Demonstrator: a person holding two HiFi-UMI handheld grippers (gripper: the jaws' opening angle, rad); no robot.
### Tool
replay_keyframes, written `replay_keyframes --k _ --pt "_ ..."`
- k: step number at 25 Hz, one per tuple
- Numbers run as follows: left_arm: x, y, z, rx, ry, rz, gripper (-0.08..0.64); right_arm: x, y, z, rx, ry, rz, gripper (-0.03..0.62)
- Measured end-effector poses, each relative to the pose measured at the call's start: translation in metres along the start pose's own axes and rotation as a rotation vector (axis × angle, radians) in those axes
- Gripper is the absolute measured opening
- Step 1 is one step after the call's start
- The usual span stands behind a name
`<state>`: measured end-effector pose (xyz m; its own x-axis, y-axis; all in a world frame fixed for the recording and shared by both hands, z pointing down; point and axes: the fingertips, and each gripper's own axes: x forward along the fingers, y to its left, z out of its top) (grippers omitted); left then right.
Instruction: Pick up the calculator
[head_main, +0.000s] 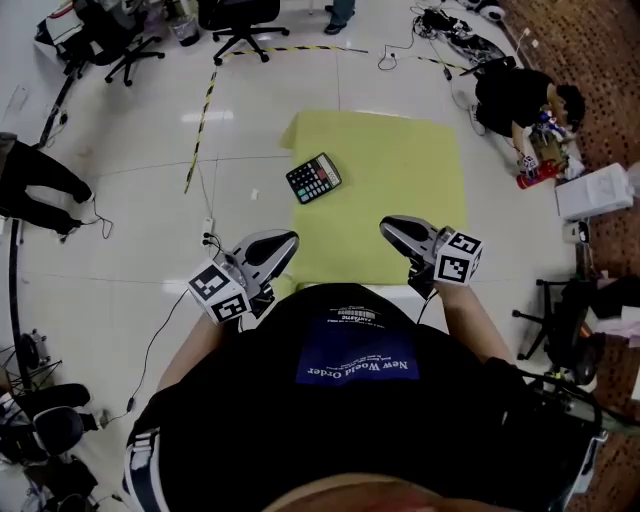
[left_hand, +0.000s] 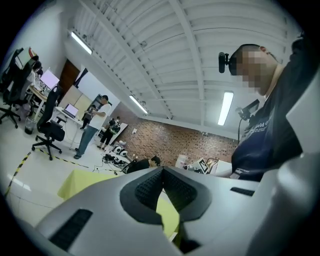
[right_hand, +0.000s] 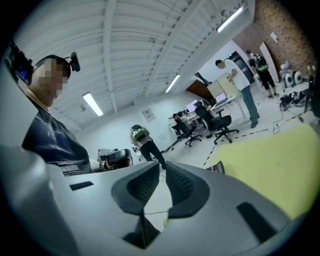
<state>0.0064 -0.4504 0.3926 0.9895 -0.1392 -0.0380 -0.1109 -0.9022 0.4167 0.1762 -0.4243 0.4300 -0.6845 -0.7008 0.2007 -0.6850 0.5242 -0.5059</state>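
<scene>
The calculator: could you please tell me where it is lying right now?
In the head view, the calculator lies on the floor at the left edge of the yellow-green mat, ahead of both grippers and nearer the left gripper.

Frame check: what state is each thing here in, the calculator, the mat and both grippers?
calculator: lying face up, askew, untouched.
yellow mat: spread flat, with the calculator on its left edge.
left gripper: jaws together, empty.
right gripper: jaws barely apart, nothing between them.
</scene>
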Motion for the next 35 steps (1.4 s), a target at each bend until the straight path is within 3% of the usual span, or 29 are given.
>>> replay_keyframes --k 7,16,22,28,31,35 --pt "0.027 0.013 -0.004 -0.057 0.005 0.035 0.006 0.007 -0.04 0.0 0.029 0.047 0.02 0.025" --pt "0.049 0.028 -0.033 -0.115 -0.003 0.189 0.006 0.034 -0.131 -0.025 0.06 0.185 0.079 0.04" --pt "0.05 0.038 -0.064 -0.174 0.022 0.209 0.006 0.09 -0.193 -0.065 0.105 0.247 0.02 0.066" --pt "0.049 0.044 -0.081 -0.284 -0.007 0.179 0.006 0.127 -0.248 -0.097 0.232 0.271 -0.068 0.088" --pt "0.038 0.052 -0.101 -0.29 0.035 0.195 0.006 0.144 -0.263 -0.108 0.278 0.272 -0.089 0.109" --pt "0.027 0.062 -0.114 -0.299 0.03 0.206 0.006 0.164 -0.276 -0.12 0.308 0.279 -0.102 0.118"
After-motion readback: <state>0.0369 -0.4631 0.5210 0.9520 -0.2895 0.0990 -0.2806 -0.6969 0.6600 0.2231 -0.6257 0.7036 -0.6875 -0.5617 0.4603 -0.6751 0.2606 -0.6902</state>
